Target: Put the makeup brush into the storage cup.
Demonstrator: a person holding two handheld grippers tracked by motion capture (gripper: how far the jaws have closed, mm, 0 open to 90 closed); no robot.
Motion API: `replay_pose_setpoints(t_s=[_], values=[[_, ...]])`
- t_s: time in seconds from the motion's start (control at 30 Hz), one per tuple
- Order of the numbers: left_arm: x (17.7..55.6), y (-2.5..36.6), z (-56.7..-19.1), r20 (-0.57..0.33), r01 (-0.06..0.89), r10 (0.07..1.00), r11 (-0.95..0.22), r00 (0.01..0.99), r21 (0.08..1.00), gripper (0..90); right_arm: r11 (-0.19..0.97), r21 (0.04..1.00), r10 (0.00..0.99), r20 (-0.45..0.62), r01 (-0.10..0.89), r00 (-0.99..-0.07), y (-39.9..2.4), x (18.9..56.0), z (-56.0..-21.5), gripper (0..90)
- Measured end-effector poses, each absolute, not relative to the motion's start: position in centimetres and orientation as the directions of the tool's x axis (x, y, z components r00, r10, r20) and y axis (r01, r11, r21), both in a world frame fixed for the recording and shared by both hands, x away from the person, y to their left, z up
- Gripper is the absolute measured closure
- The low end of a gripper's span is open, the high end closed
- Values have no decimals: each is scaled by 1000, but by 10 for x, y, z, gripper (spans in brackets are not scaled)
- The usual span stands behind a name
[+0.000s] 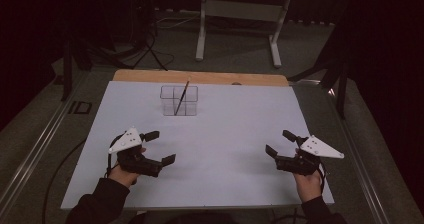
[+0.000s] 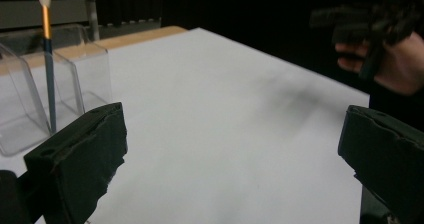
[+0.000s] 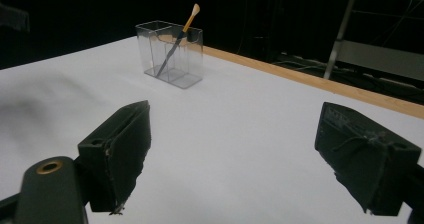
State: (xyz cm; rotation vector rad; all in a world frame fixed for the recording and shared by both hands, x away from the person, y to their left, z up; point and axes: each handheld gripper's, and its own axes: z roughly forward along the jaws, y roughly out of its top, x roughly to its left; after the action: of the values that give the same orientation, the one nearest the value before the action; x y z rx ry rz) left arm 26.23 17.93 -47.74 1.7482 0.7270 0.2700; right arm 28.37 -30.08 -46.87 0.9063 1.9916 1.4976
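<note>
Black-jawed, the left gripper (image 1: 159,147) hovers low over the white table sheet (image 1: 220,134), jaws spread and empty. Farther back, a slim blue-handled brush (image 1: 181,99) leans in a clear plastic compartment holder (image 1: 179,100). Rightward, the right gripper (image 1: 280,142) likewise gapes empty.

left claw (image 1: 160,146): jaws wide apart | right claw (image 1: 278,142): jaws wide apart

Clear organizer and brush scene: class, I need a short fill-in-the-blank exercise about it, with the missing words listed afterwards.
1. The brush stands tilted inside the clear ____.
2. Both the left gripper and the right gripper have jaws that are ____.
3. The clear organizer sits on a ____ sheet.

Missing words: organizer; open; white
</note>
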Motion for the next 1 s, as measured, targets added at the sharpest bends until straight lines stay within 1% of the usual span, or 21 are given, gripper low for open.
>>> replay_pose_setpoints(t_s=[0.23,0.5,0.57,0.63,0.77,0.83,1.0], values=[[255,175,-497,-149,319,586,-199,796,927,0,182,959,749,8,218,-663,-301,284,-469,144],[247,177,-514,-155,336,587,-214,795,917,0,182,959,748,8,217,-664,-301,284,-469,144],[247,177,-519,-166,347,586,-211,793,914,0,182,959,748,9,218,-664,-300,284,-469,144],[247,178,-522,-152,337,588,-219,795,916,0,183,959,747,7,215,-665,-300,284,-469,144],[248,181,-525,-146,319,595,-196,790,927,0,186,959,746,3,212,-666,-300,284,-469,144],[249,182,-526,-155,320,597,-180,787,930,0,186,958,747,6,217,-665,-300,284,-469,144],[251,179,-530,-157,330,609,-183,778,926,0,189,958,745,3,215,-668,-300,283,-469,144]])
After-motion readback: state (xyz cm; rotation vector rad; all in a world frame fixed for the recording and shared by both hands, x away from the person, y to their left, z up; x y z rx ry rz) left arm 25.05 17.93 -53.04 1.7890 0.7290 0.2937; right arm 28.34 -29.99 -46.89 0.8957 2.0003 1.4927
